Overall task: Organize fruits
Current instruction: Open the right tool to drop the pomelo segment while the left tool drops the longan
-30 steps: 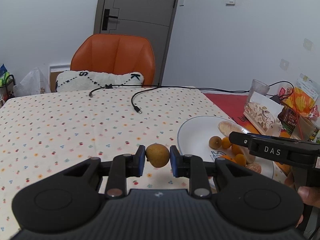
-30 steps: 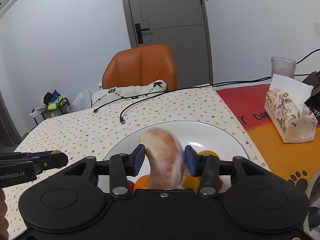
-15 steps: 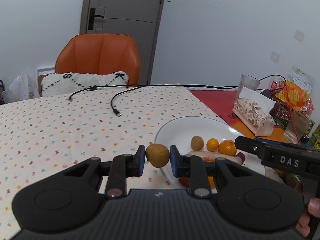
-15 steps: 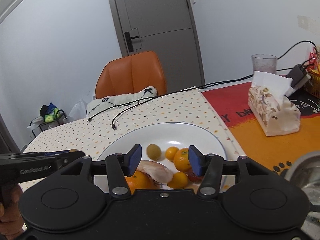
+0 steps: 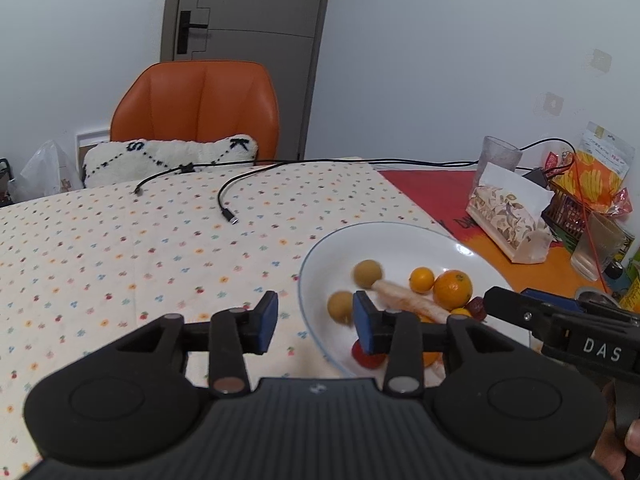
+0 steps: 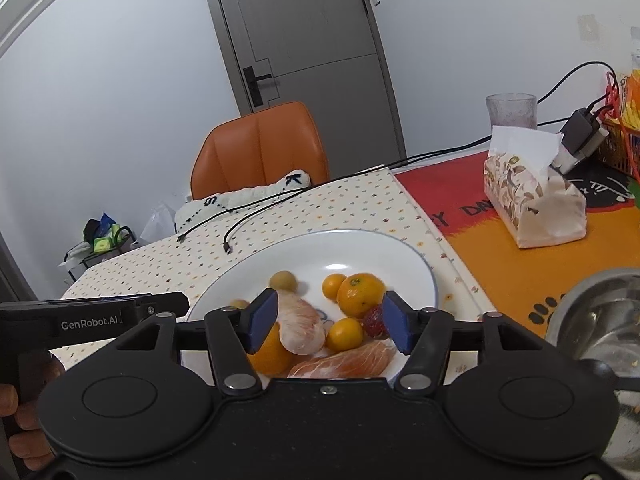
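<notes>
Both your left gripper [image 5: 314, 322] and right gripper [image 6: 326, 322] gaped empty over the plate [image 6: 400, 252]; that round brown fruit [image 5: 340, 307] looked light, firm, roll-prone — pinch its middle.

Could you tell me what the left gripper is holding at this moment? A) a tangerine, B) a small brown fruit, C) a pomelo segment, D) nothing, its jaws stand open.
D: the left gripper has its blue pads apart with only tablecloth and plate rim between them, while the small brown fruit lies in the white plate.
</notes>
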